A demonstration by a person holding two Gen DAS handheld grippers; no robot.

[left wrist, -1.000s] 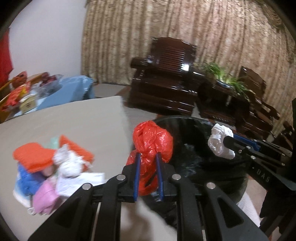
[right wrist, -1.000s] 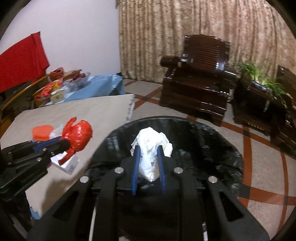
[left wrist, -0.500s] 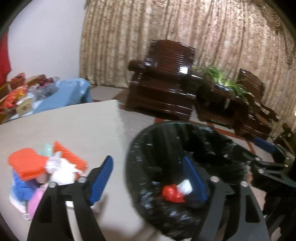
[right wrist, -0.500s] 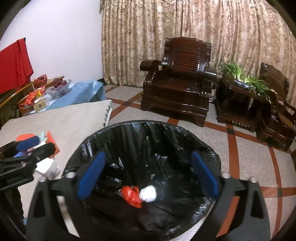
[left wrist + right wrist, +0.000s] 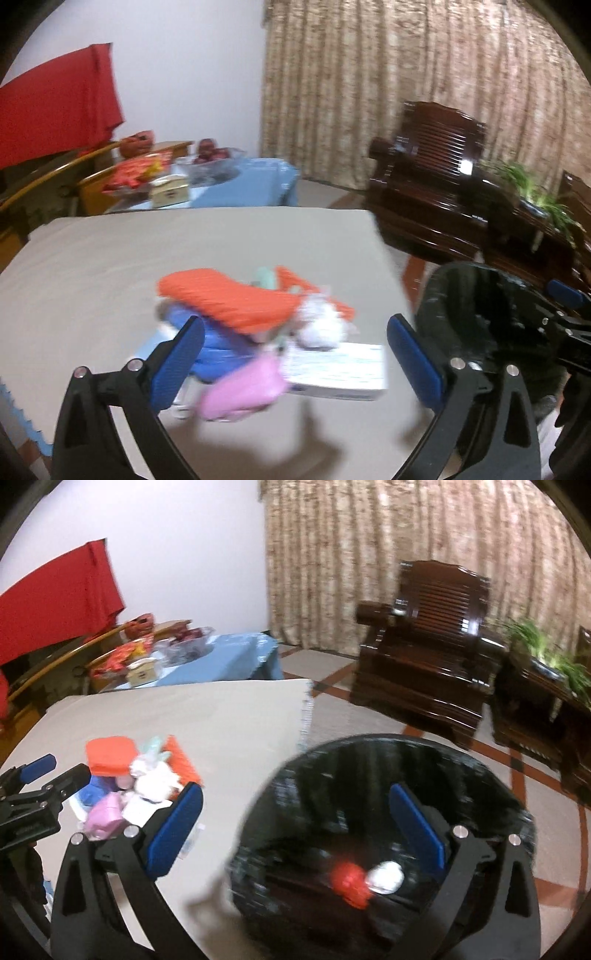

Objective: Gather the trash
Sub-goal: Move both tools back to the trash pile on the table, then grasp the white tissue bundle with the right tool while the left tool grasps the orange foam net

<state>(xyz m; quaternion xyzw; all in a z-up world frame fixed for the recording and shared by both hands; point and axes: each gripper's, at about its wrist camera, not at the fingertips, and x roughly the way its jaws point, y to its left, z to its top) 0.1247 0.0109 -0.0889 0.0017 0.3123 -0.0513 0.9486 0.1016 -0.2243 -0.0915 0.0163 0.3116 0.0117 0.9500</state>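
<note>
A pile of trash (image 5: 258, 332) lies on the beige table (image 5: 184, 251): orange pieces, a blue and a pink wad, a white crumpled ball and a white box. My left gripper (image 5: 295, 354) is open and empty, just above and in front of the pile. A black-lined bin (image 5: 388, 812) stands right of the table; a red bag (image 5: 349, 884) and a white wad (image 5: 386, 877) lie at its bottom. My right gripper (image 5: 295, 827) is open and empty over the bin's left rim. The pile also shows in the right wrist view (image 5: 136, 779).
A dark wooden armchair (image 5: 424, 657) and a side table with a plant (image 5: 543, 679) stand behind the bin. A blue-covered table with boxes and snacks (image 5: 207, 181) sits beyond the beige table. A red cloth (image 5: 55, 110) hangs at left.
Both grippers opened and dropped the red bag and white wad into the bin. Both then swung left; the left one now faces the pile on the table.
</note>
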